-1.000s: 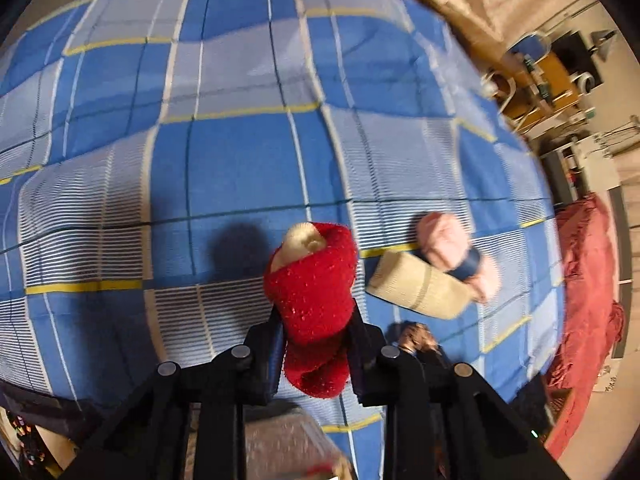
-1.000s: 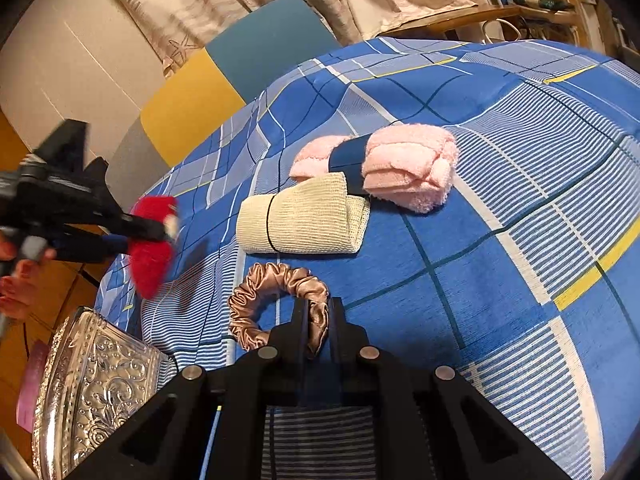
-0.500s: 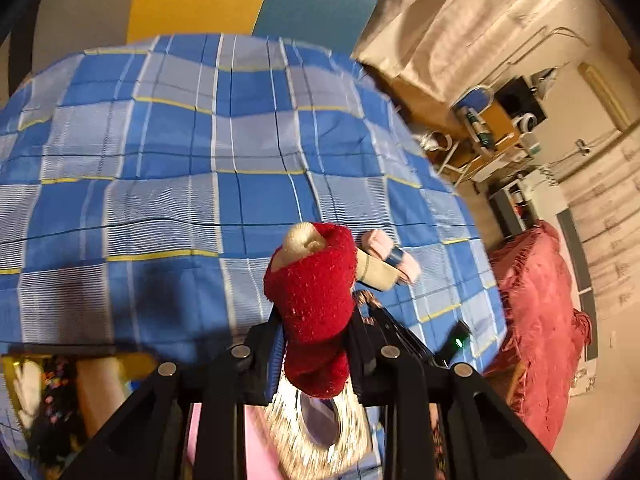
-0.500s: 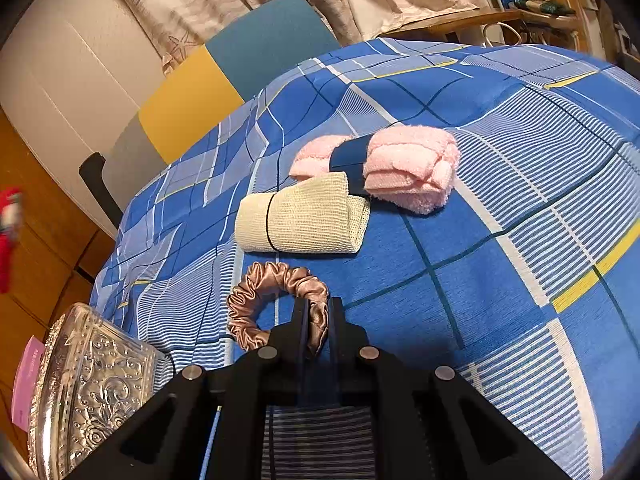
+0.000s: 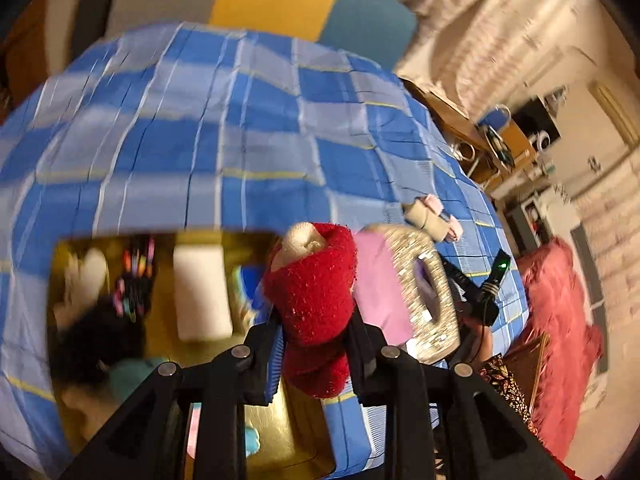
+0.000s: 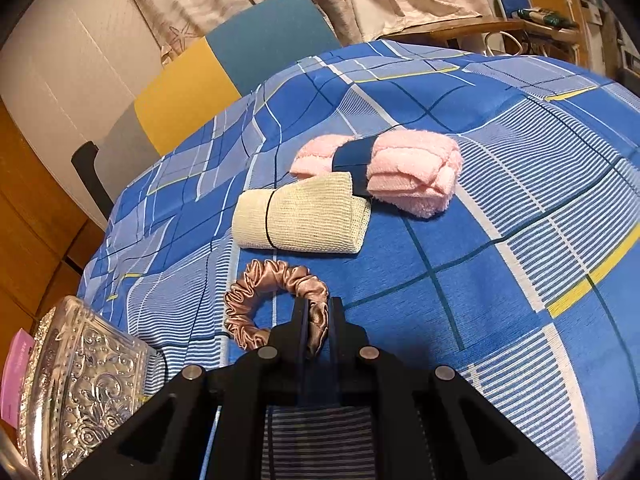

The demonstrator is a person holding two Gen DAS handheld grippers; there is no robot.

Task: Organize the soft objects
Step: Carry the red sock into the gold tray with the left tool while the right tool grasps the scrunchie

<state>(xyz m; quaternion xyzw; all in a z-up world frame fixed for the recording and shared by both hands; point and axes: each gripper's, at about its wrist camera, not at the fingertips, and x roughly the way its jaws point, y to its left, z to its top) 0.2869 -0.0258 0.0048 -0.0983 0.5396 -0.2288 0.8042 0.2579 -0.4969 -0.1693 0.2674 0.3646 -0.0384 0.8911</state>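
My left gripper (image 5: 314, 328) is shut on a red fuzzy rolled sock (image 5: 314, 304) with a cream core, held in the air above an open yellow-lined drawer (image 5: 168, 320) that holds soft items. My right gripper (image 6: 316, 320) is shut on a brown satin scrunchie (image 6: 272, 292) that lies on the blue checked bedspread (image 6: 500, 240). Beyond it lie a cream rolled cloth (image 6: 300, 216) and a pink towel roll with a navy band (image 6: 400, 172). Both rolls show small in the left wrist view (image 5: 430, 216).
An embossed clear glass tray (image 6: 80, 380) stands at the bed's left edge, over a pink card (image 6: 14, 368). It also shows in the left wrist view (image 5: 424, 292). A yellow and teal headboard (image 6: 224, 64) is at the back. A red cloth (image 5: 560, 320) lies on the floor.
My left gripper has carried the red sock away from the bed and now hangs over the open drawer. My right gripper has stayed shut on the scrunchie.
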